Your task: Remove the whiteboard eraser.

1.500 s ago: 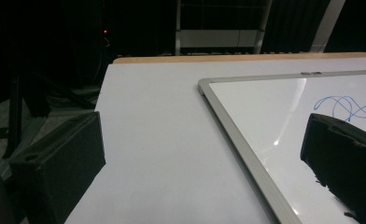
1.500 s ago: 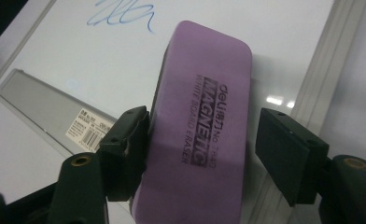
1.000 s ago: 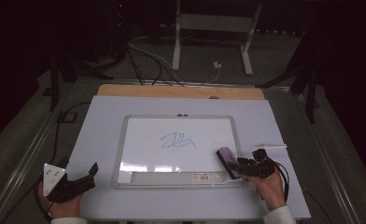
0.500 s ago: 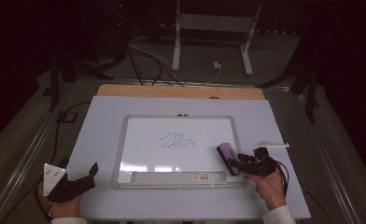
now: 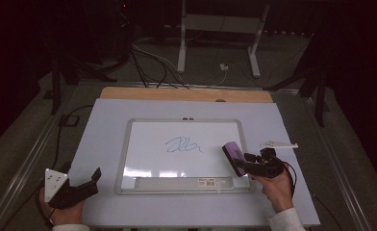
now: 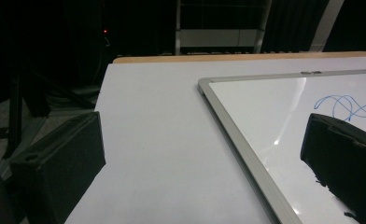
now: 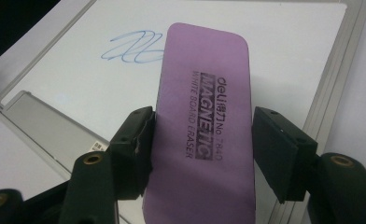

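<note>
White laminate covers the table (image 5: pixel 105 144), and you have the whiteboard (image 5: pixel 148 154) lying flat in the middle of it, square to your seat, so both hands can reach across it. Its aluminium frame carries a shallow tray (image 5: pixel 182 183) along the near edge; nothing lies in that tray apart from a small label, so it looks like the spot the eraser would be stored. A blue scribble (image 5: pixel 183 145) sits near the board's centre, well apart from the frame.

You hold the purple eraser (image 5: pixel 233 156) in your right gripper (image 5: pixel 244 164), jaws clamped on its two long sides, printed back facing the camera in the right gripper view (image 7: pixel 202 135). That grip should leave the felt face free to meet the board, and the eraser hangs over the board's right part, short of the scribble; my reading is that wiping the mark comes next.

Your left gripper (image 5: pixel 93 180) rests off the board at the table's near left corner, jaws standing apart with nothing between them, out of the way.

A white marker (image 5: pixel 279 144) lies on the table just right of the frame.
</note>
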